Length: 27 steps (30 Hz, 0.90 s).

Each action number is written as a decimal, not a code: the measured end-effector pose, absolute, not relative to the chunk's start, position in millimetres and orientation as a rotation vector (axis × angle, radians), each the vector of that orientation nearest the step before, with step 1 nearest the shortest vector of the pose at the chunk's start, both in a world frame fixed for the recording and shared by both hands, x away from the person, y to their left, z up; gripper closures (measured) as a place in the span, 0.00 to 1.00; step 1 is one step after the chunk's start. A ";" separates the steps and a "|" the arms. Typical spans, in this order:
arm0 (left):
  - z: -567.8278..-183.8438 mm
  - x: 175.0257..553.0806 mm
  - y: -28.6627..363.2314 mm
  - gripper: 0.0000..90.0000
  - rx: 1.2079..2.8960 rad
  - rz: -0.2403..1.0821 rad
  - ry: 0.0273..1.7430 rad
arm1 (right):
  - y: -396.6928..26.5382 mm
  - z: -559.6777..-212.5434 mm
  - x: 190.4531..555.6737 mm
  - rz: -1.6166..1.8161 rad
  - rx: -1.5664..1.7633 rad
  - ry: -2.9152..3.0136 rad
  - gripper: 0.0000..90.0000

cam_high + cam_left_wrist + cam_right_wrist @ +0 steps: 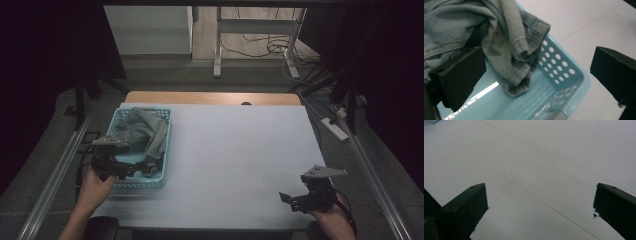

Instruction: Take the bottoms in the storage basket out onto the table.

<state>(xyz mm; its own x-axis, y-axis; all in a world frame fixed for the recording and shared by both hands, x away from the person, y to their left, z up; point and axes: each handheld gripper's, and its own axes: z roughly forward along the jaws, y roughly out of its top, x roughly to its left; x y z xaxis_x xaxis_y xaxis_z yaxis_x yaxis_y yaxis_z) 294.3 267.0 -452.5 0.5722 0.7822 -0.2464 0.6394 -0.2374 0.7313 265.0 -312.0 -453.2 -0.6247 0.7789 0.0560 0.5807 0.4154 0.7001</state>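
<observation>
A light blue perforated basket stands at the table's left side, with a crumpled pale denim garment in it. My left gripper is open at the basket's near end. In the left gripper view its jaws straddle the basket wall, one inside beside the denim and the other outside over the table. A cuffed end of the cloth hangs down between them, untouched. My right gripper is open low over the bare white surface near the front right, nothing between its jaws.
A white mat covers the table, with a wooden strip at the far edge. Metal rails run along both sides. A power strip and cables lie on the floor at the right; desk legs stand beyond.
</observation>
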 end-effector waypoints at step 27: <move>-443.6 361.8 265.4 0.00 2.030 0.210 1.184 | -310.0 -453.9 265.6 1.000 1.174 2.409 0.00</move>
